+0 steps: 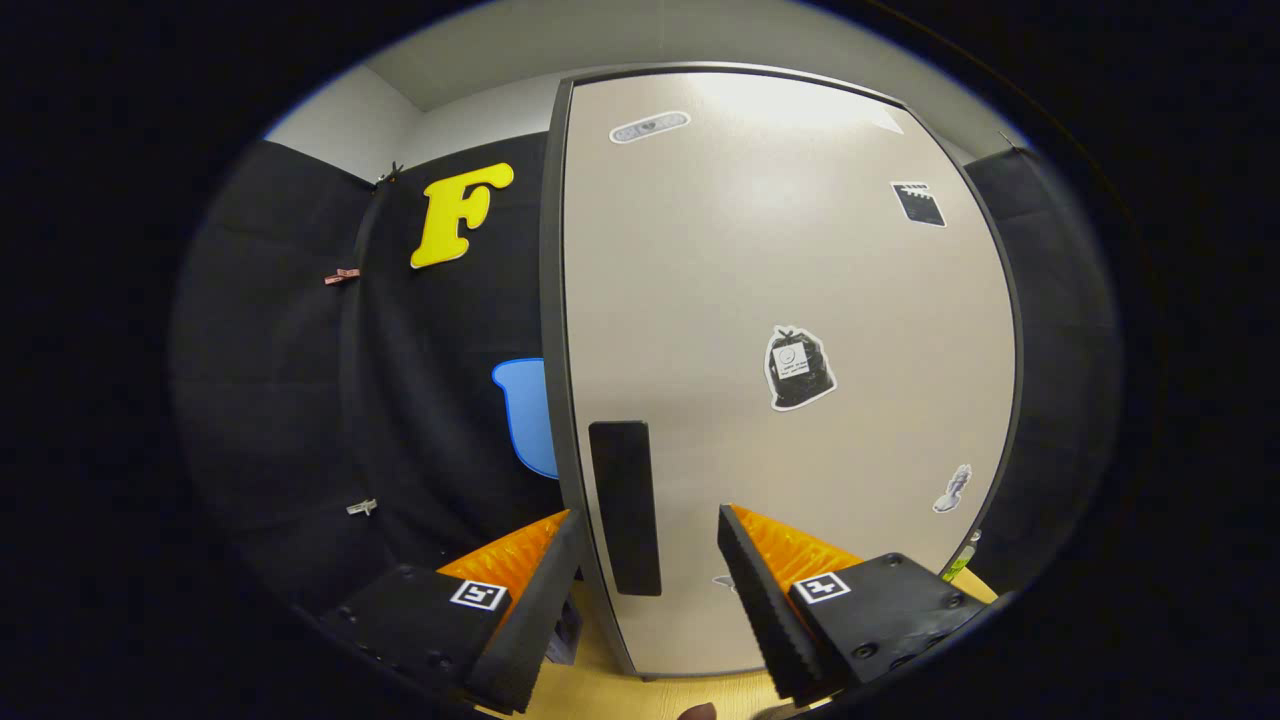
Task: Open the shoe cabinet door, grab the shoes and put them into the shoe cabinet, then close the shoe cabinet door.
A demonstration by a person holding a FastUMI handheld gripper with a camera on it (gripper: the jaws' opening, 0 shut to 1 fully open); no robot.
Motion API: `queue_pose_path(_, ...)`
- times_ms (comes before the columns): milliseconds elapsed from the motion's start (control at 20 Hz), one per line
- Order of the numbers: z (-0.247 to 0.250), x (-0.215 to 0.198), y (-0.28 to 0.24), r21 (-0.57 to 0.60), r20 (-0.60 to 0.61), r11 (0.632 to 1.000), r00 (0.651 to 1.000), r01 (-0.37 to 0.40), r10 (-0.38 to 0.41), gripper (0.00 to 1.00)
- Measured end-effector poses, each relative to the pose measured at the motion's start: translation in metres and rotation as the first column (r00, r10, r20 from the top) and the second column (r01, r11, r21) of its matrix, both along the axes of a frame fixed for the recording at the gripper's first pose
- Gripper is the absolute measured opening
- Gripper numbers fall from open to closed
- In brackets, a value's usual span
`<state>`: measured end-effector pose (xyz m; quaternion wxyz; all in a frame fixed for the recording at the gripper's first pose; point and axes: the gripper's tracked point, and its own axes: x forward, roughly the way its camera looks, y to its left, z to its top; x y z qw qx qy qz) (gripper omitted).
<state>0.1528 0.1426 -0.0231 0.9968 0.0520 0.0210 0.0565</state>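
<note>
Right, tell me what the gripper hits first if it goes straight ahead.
Probably the dark handle on the closed cabinet door: the open gripper has it between its fingers, just ahead. Depth is unclear.

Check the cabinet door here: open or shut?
Cannot tell. The cabinet door faces the camera; its handle sits between the open gripper fingers, untouched.

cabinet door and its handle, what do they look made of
The cabinet door looks like smooth beige laminate board with a dark edge; a soft light glare suggests satin finish. The handle looks like matte black plastic or foam, no shine. The open tool straddles the handle.
</note>
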Motion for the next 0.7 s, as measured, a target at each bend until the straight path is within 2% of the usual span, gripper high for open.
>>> queue_pose_path(250,-0.008,0.030,0.004,-0.007,0.001,0.999,0.999,0.040,-0.040,0.80)
queue_pose_path(300,-0.009,0.030,0.001,-0.005,0.004,0.998,0.998,0.062,-0.062,0.66)
queue_pose_path(400,-0.007,0.030,0.003,-0.018,0.022,0.997,0.997,0.077,-0.077,0.58)
queue_pose_path(450,-0.008,0.029,0.010,-0.018,0.027,0.999,0.999,0.042,-0.042,0.51)
queue_pose_path(500,-0.015,0.044,0.008,-0.025,0.022,0.998,0.998,0.053,-0.052,0.43)
queue_pose_path(550,-0.008,0.032,0.010,-0.030,0.022,0.998,0.998,0.062,-0.061,0.35)
queue_pose_path(600,-0.007,0.029,0.009,-0.034,0.020,0.997,0.998,0.065,-0.065,0.35)
queue_pose_path(700,-0.009,0.030,0.010,-0.038,0.018,0.998,0.998,0.055,-0.054,0.27)
